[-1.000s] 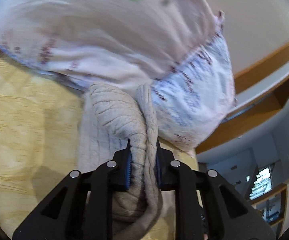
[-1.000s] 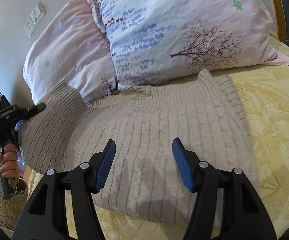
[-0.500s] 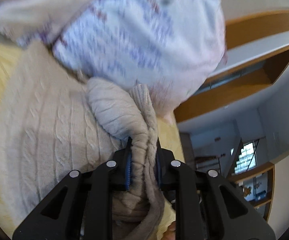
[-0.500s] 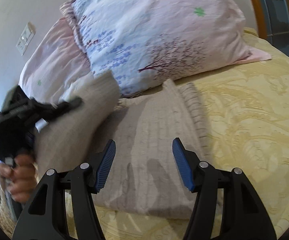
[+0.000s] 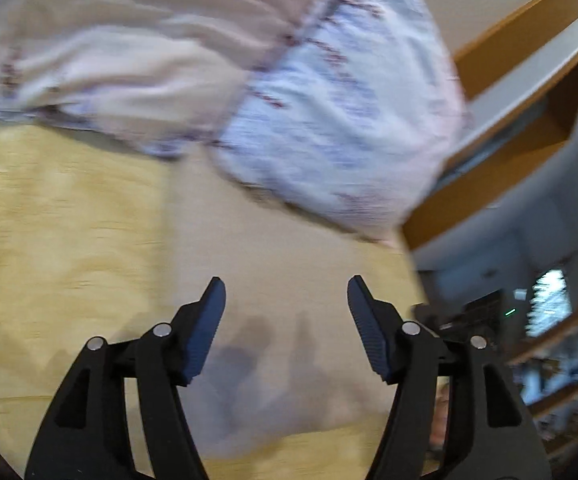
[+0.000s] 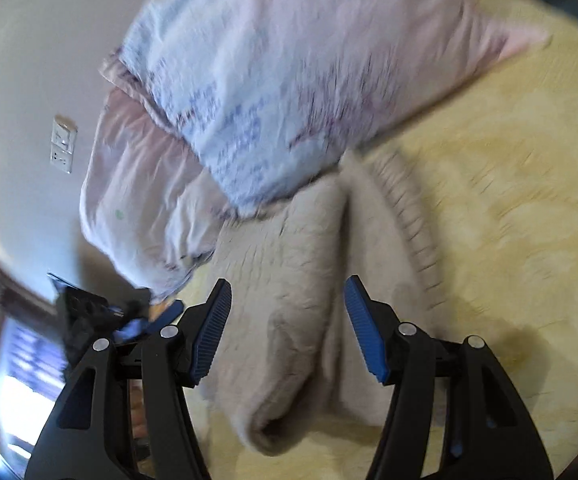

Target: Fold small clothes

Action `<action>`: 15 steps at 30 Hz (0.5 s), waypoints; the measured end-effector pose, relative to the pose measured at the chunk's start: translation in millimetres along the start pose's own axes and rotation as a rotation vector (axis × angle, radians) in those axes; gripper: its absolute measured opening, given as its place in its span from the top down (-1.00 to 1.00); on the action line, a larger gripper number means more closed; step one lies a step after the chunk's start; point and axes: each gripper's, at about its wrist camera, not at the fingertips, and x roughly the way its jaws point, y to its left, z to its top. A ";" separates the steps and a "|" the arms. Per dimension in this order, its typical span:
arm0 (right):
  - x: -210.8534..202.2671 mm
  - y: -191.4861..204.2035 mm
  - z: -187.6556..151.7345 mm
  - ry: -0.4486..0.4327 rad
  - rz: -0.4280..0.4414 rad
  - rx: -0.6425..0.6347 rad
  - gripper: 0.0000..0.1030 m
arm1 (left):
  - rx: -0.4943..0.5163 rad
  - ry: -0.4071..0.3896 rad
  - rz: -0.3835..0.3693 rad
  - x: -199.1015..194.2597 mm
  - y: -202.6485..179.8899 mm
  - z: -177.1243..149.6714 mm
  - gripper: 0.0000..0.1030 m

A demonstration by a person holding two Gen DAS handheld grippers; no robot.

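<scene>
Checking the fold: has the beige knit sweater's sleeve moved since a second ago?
Yes. It hung raised at the sweater's pillow-side edge, pinched in the left tongs; now the beige knit sweater's sleeve lies folded across the body, away from the floral pillow. Those jaws just opened, empty.

Both wrist views look down along their fingers, close over the bed [image 5: 69, 208]; both share the sweater [image 6: 289, 264] and far pillows [image 5: 329, 120].

Blurred beige sweater [image 6: 309, 280], apparently folded, below open right gripper [image 6: 287, 300].
</scene>
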 end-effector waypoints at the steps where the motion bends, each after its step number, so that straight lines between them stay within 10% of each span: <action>1: 8.2 -0.3 1.7 0.028 -0.017 0.008 -0.18 | -0.004 0.010 0.024 -0.4 6.5 -1.7 -0.25; 15: 64.8 -8.9 20.9 0.085 -0.023 0.064 0.30 | -0.054 0.140 0.009 27.7 33.7 -21.7 -0.27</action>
